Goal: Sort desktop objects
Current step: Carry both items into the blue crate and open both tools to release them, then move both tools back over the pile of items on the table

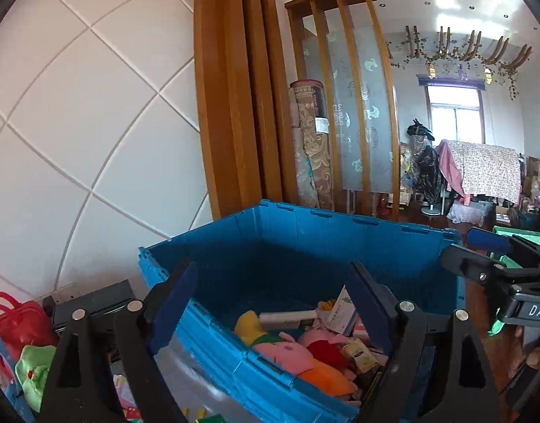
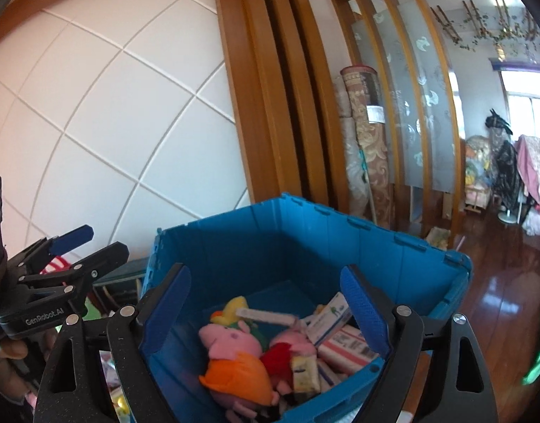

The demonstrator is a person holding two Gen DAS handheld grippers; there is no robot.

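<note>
Plush toys (image 2: pixel 234 349) and small boxes (image 2: pixel 331 317) lie inside the blue crate (image 2: pixel 305 232), just beyond both tools. Left tool (image 1: pixel 273 303) and right tool (image 2: pixel 270 303) gape wide, holding nothing; behind stands a tiled wall (image 1: pixel 93 123).

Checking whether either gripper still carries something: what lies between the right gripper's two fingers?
Nothing is held: the right gripper stands open. In the right wrist view, only the blue crate shows through the gap, with plush toys and boxes inside.
</note>
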